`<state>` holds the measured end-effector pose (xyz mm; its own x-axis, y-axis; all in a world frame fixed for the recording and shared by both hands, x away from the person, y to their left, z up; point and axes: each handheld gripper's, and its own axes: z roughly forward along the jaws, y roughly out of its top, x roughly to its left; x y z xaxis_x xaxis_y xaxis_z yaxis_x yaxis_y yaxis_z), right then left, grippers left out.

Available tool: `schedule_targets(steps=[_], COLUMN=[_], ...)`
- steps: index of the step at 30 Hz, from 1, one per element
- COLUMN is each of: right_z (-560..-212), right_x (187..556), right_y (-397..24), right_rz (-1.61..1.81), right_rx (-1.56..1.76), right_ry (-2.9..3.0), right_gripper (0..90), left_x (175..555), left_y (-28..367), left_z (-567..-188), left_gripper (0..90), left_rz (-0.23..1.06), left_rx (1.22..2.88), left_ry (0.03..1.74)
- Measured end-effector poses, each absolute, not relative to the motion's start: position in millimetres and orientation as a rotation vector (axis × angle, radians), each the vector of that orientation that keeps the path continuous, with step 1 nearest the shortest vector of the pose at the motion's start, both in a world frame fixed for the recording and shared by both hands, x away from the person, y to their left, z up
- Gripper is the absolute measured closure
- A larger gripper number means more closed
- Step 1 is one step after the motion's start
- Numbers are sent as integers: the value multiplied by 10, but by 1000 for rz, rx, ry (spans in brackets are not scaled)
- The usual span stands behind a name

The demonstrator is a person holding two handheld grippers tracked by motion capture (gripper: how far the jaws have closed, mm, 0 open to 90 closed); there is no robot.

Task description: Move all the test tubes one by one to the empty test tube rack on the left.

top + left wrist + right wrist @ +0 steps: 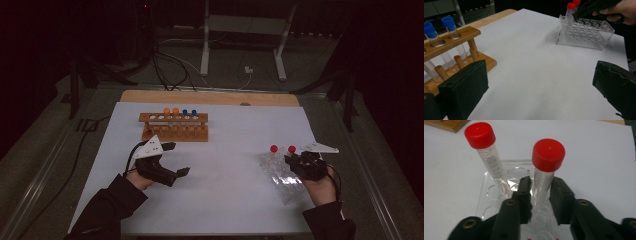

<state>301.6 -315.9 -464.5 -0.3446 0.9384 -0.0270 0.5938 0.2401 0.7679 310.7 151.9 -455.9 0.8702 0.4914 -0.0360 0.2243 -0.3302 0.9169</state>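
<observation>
**Right gripper closes on a red-capped tube in the clear rack**

Nearest to the person, at the right side of the white worktop point(220, 200), the right gripper point(541, 192) reaches over the clear rack point(599, 37). Its jaws stand narrow, one on either side of a red-capped tube point(548, 157) just below the cap. The pads look to be on the glass or a hair off it; I take it as a grip. The tube stands in a hole at the rack's far edge. Its twin, a second red tube point(484, 147), stands just beside it in the next hole and leans slightly away.

On the left side, the left gripper point(170, 160) hovers with its jaws wide and nothing between them, pointing across the bare middle of the worktop.

Beyond it, toward the far edge, the wooden rack point(174, 127) holds two orange tubes point(171, 113) and two blue tubes point(189, 114), with free holes at its left end.

The risks, as I judge them: the grip sits high and the wall is smooth, so the tube could slip. If pulled at a slant, it could bind in its hole and drag the light rack along, or knock the neighbouring tube. A straight lift avoids both.
</observation>
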Motion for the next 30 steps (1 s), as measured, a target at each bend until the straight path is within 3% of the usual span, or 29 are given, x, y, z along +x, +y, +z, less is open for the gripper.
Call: schedule_targets(steps=[16, 30], right_z=[-4494, -4042], right_x=[2950, 2647], right_y=[-3199, -3258], right_rz=[994, 1040], right_rx=[1381, 1276], right_ry=[1977, 1892], right_gripper=[751, 751], left_x=[3107, 3098], left_y=[1509, 1532], left_z=[-4568, -4543], left_gripper=[9, 9], left_rz=[282, 291], left_rx=[1931, 1927], left_ry=[530, 532])
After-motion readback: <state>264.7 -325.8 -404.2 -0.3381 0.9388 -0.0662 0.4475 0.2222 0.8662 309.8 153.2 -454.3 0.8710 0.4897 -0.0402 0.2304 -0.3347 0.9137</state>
